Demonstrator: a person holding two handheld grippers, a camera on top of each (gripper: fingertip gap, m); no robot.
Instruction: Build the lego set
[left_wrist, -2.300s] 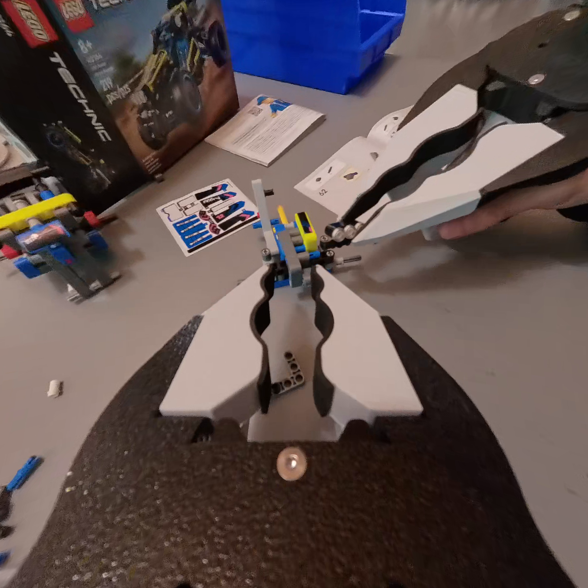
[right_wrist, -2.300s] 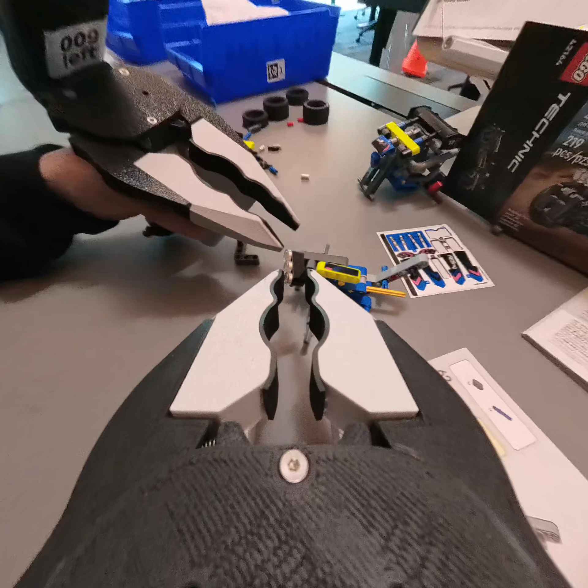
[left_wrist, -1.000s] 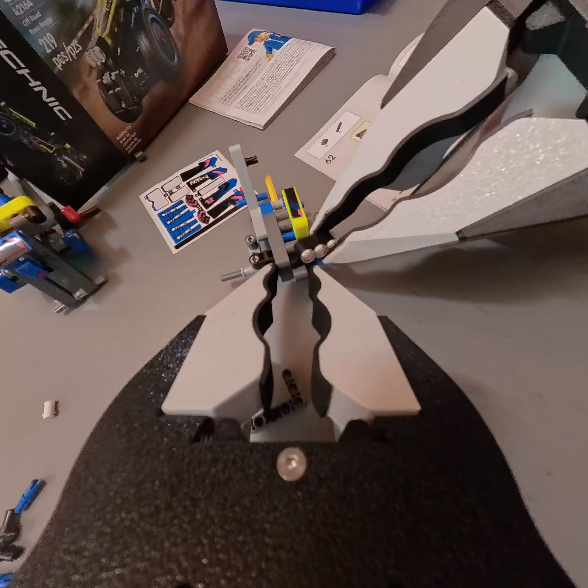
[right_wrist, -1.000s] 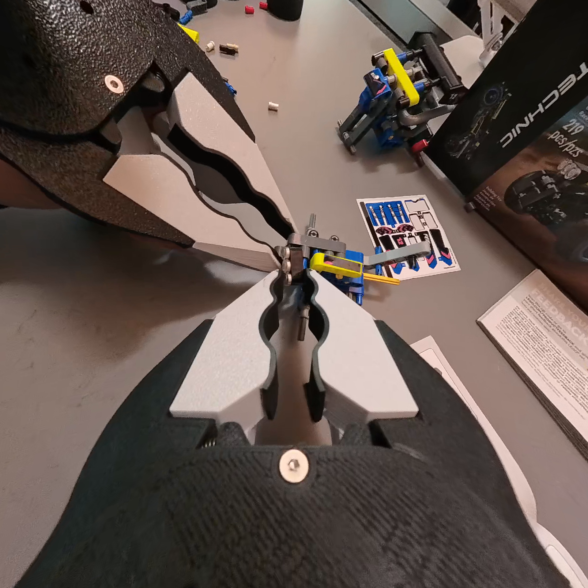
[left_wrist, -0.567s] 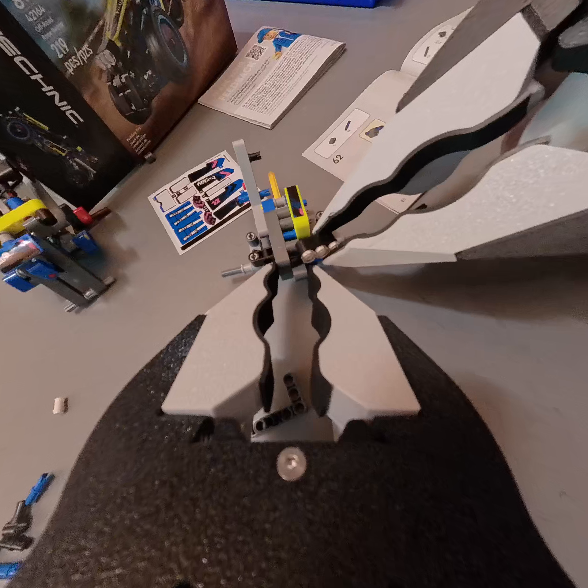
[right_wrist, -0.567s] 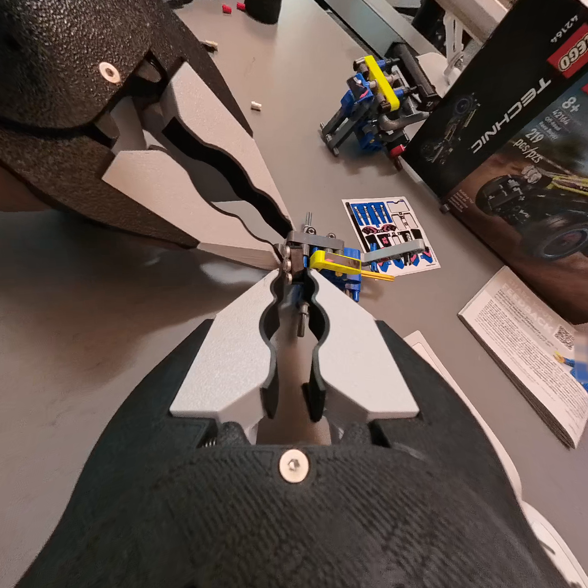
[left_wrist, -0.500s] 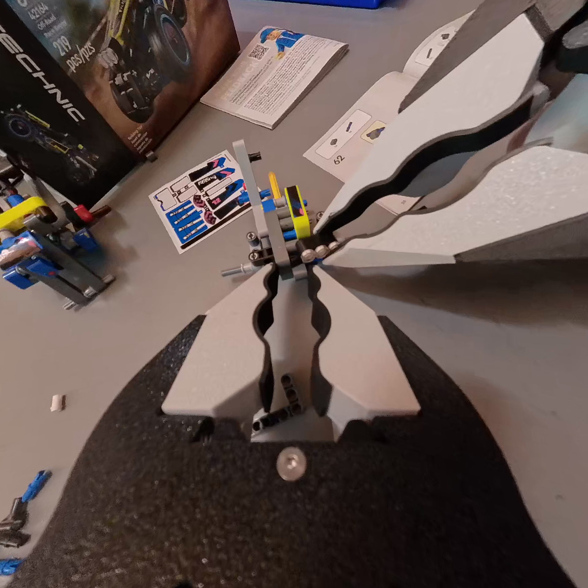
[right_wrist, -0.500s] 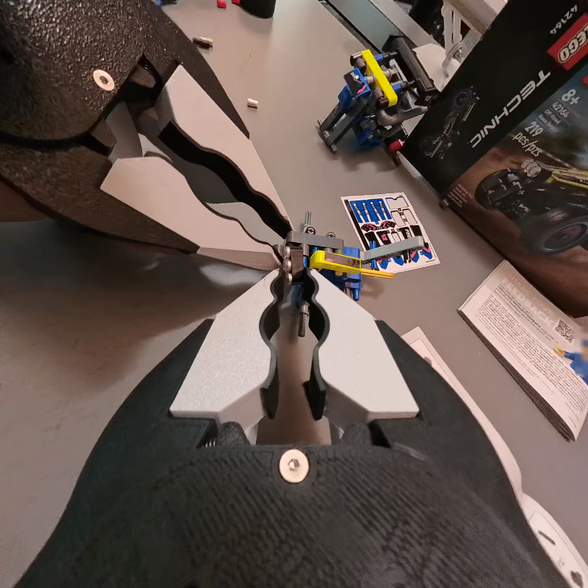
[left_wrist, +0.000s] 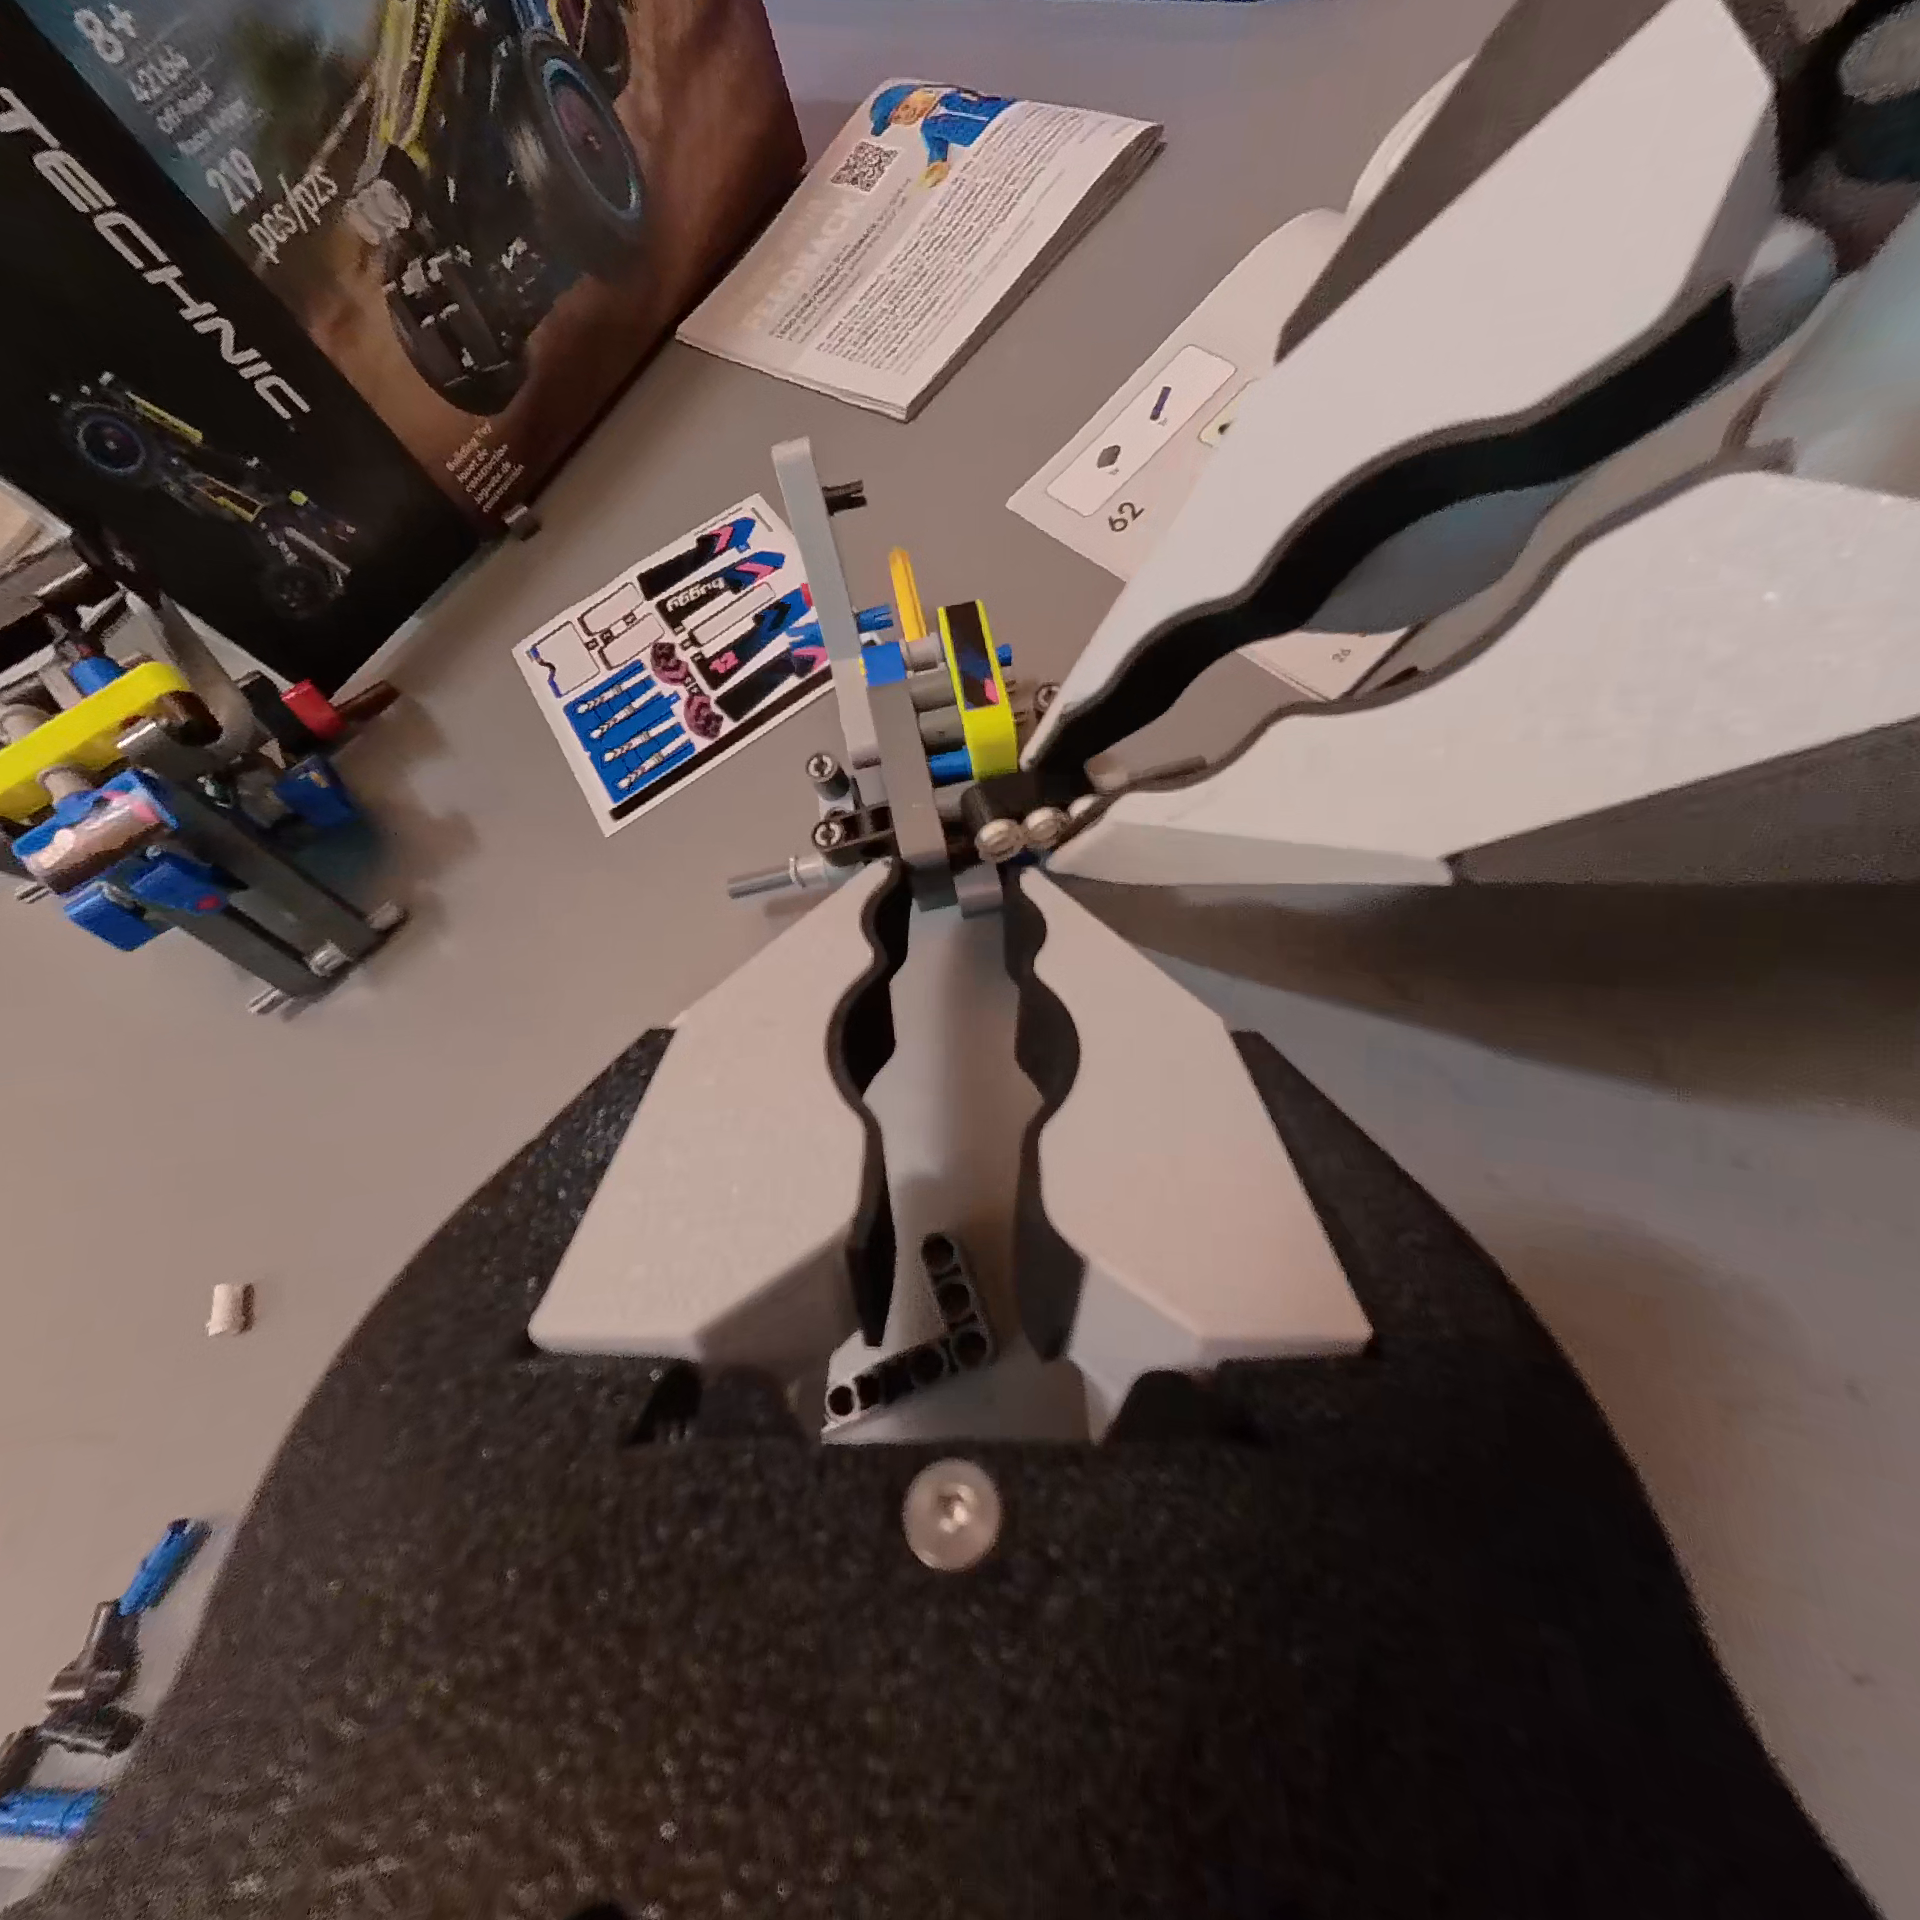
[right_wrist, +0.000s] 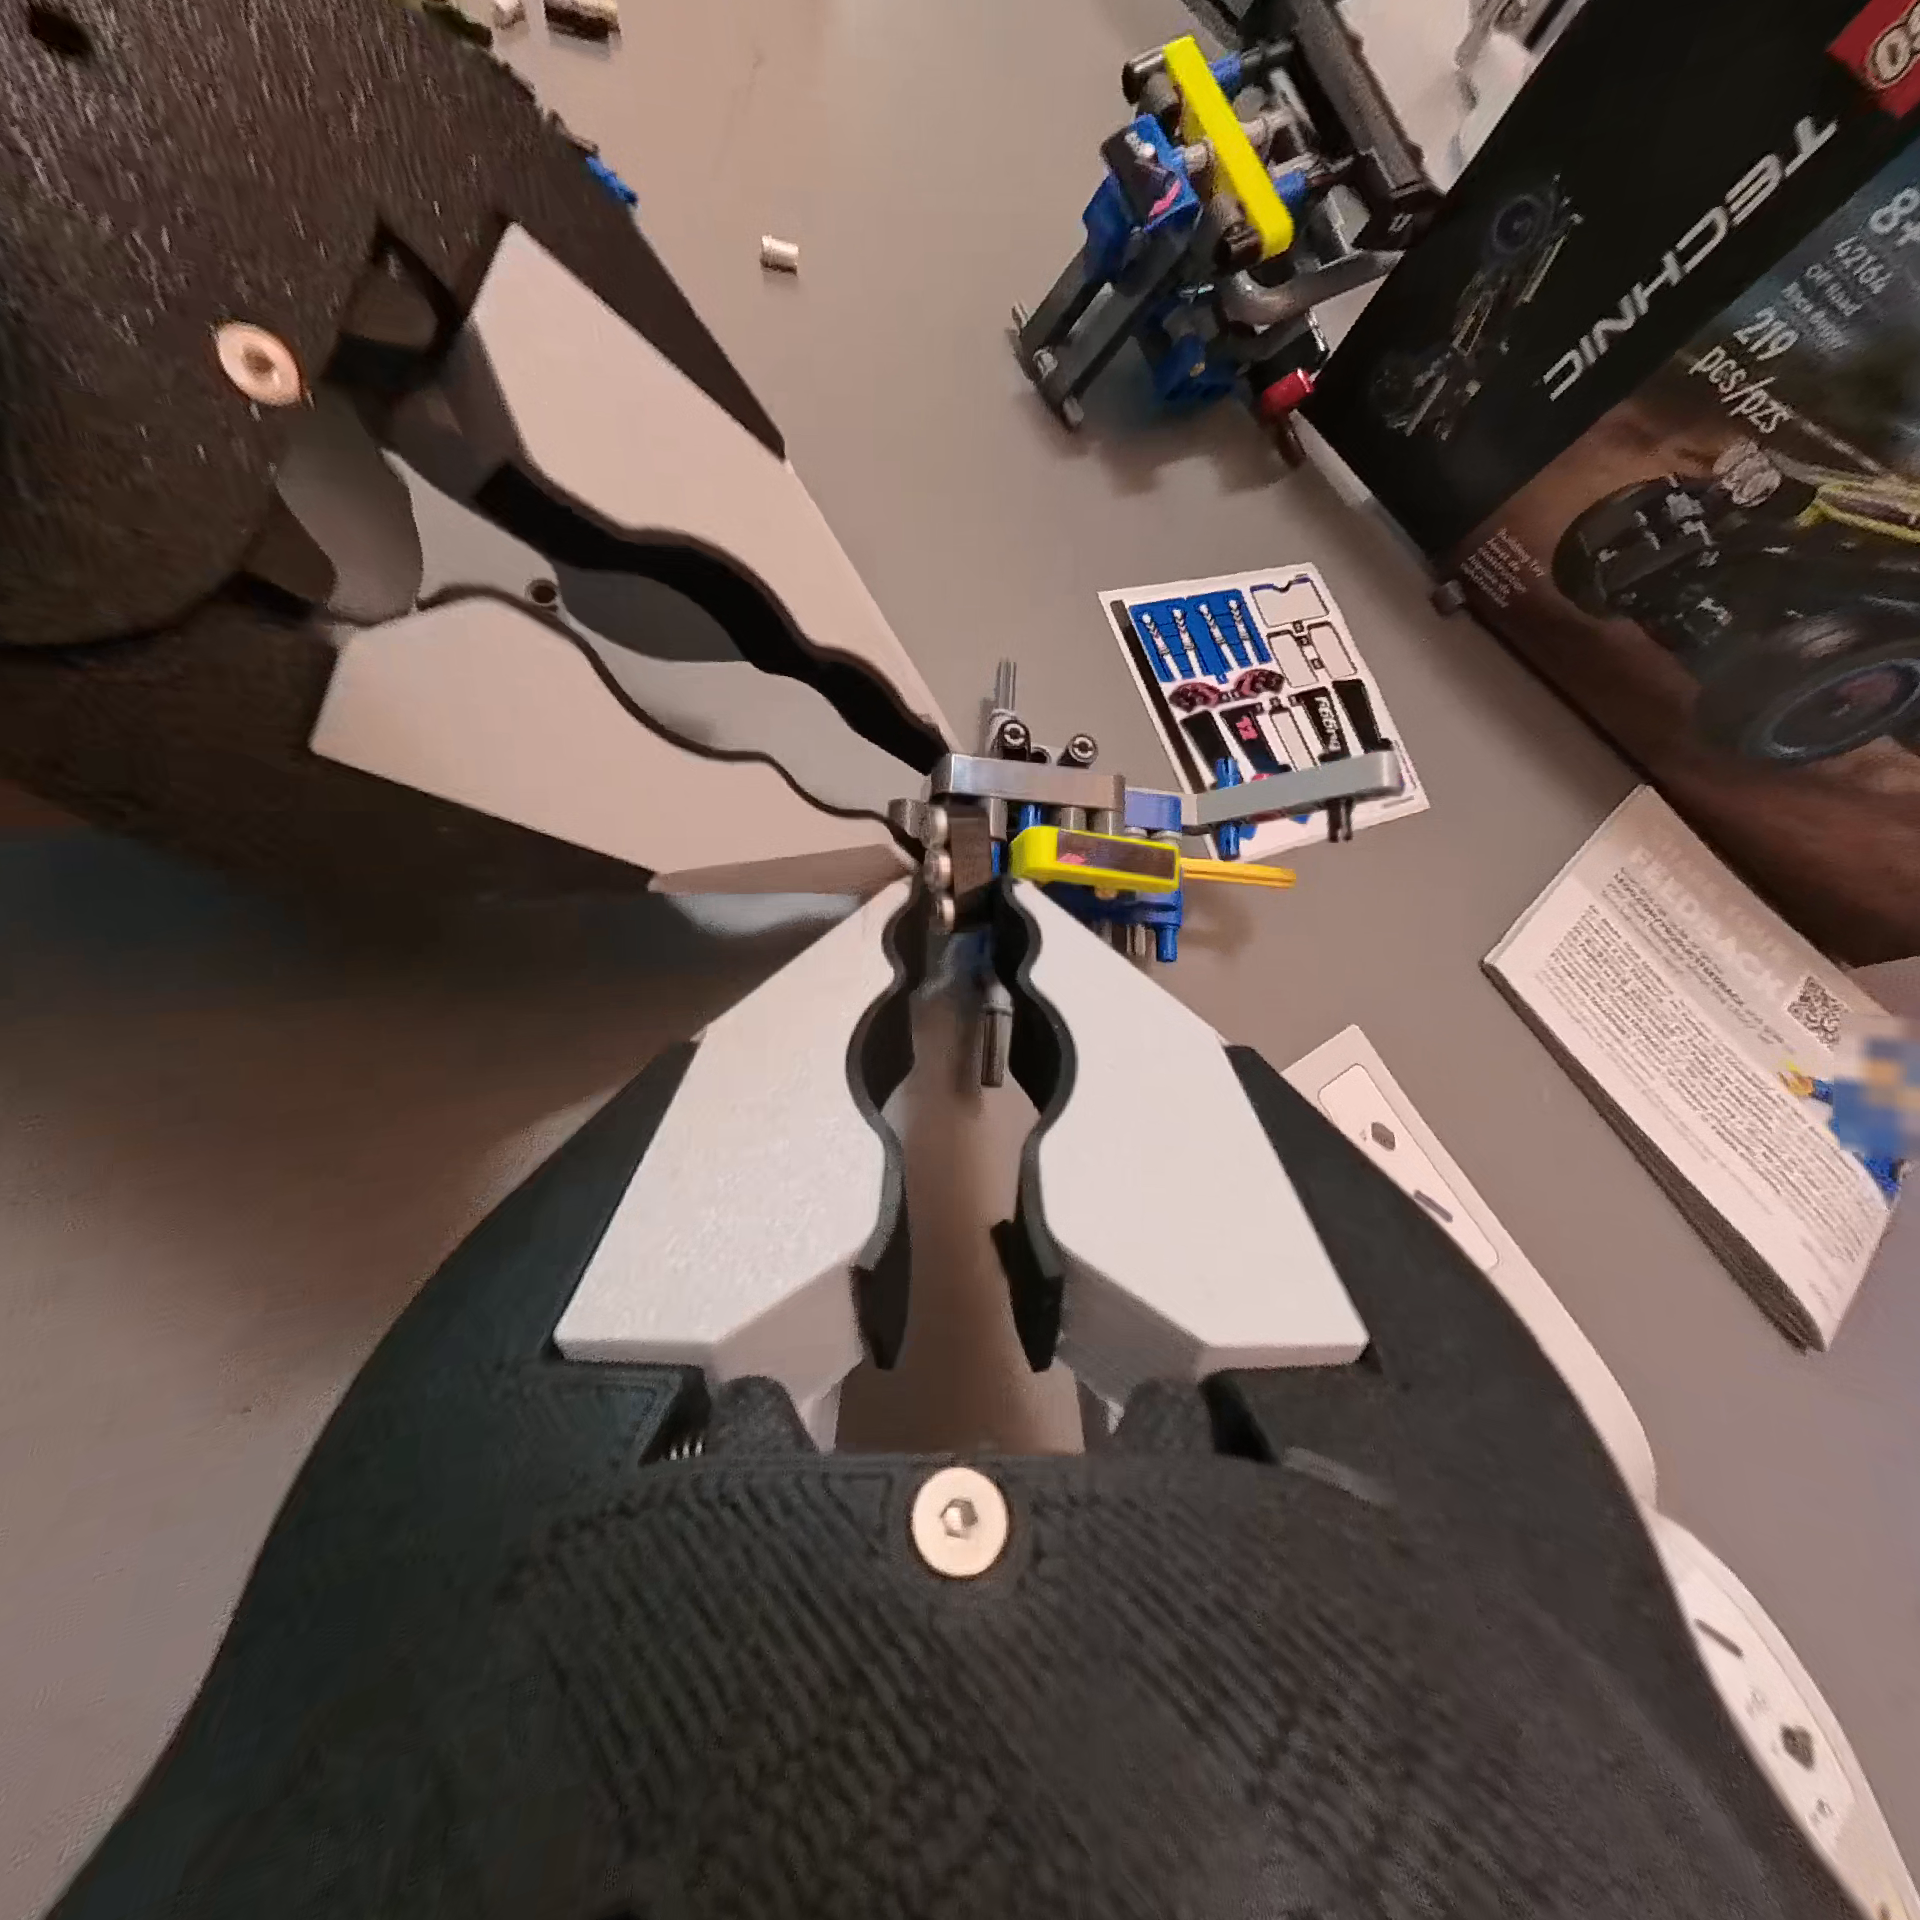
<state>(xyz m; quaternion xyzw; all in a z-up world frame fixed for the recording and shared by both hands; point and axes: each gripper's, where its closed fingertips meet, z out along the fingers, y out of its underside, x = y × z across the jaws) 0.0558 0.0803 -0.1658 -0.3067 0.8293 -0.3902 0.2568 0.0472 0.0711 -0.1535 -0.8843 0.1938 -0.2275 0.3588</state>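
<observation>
A small lego sub-assembly (left_wrist: 902, 748) of grey beams, blue parts and a yellow stickered beam hangs in the air between both grippers. My left gripper (left_wrist: 951, 883) is shut on its grey beam end. My right gripper (left_wrist: 1044, 800) comes in from the upper right, shut on the black part with grey pin ends (left_wrist: 1023, 826) at the sub-assembly's side. In the right wrist view the sub-assembly (right_wrist: 1081, 852) sits at my right gripper (right_wrist: 958, 909), and my left gripper (right_wrist: 920, 810) reaches in from the upper left. The two grippers' tips nearly touch.
On the grey table lie a sticker sheet (left_wrist: 675, 665), the set's box (left_wrist: 312, 260), a closed booklet (left_wrist: 925, 239), an open instruction manual (left_wrist: 1143, 457) and a part-built blue, grey and yellow chassis (left_wrist: 135, 810). A black L-shaped beam (left_wrist: 940, 1340) lies under my left gripper. Small loose parts lie at the lower left. My two grippers' fingertips are within a few centimetres of each other.
Over two seconds the grippers have drawn tight together at the sub-assembly, and it has turned so its grey axle sticks out left. In the last half second almost nothing moves.
</observation>
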